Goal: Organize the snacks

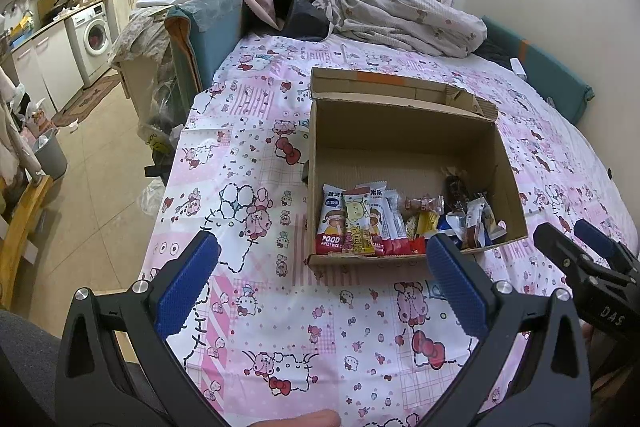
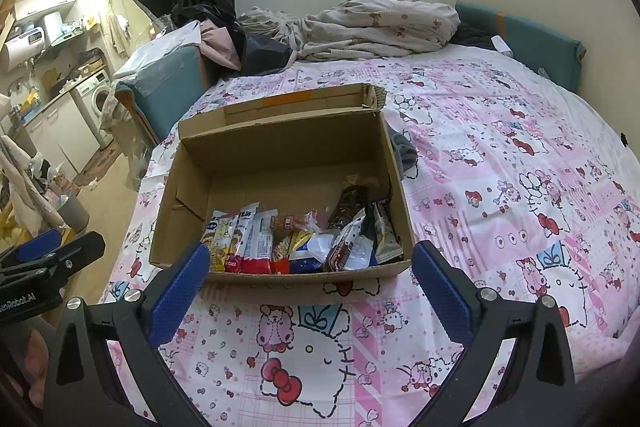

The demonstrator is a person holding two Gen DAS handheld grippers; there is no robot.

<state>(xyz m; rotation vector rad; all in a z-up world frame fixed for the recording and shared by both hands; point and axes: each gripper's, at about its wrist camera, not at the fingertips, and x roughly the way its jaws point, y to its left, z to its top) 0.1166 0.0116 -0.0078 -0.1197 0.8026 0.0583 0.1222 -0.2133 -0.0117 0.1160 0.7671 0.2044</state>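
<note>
**Tongs wait wide apart over the bed, snack box ahead**

Both tongs hold nothing: the left tongs (image 1: 320,267) and the right tongs (image 2: 310,275) have their blue ribbed pads spread wide, near the front edge of the cardboard box (image 1: 404,131). The box stands on the bed, on a glossy pink cartoon-print sheet (image 1: 256,155), with its flap folded back on the far side.

All the snacks (image 2: 304,239) lie in the near part of the box; the far part of its floor is bare. On the left stand flat rice-cake packets (image 1: 352,223), rather neatly side by side. On the right, small crinkly foil wrappers (image 1: 468,219) make a loose heap.

I judge that the heap on the right needs sorting next. One should pinch a single wrapper by its sealed edge, because foil is slippery and thin. The corrugated walls are light, so the other tongs may need to steady the box.
</note>
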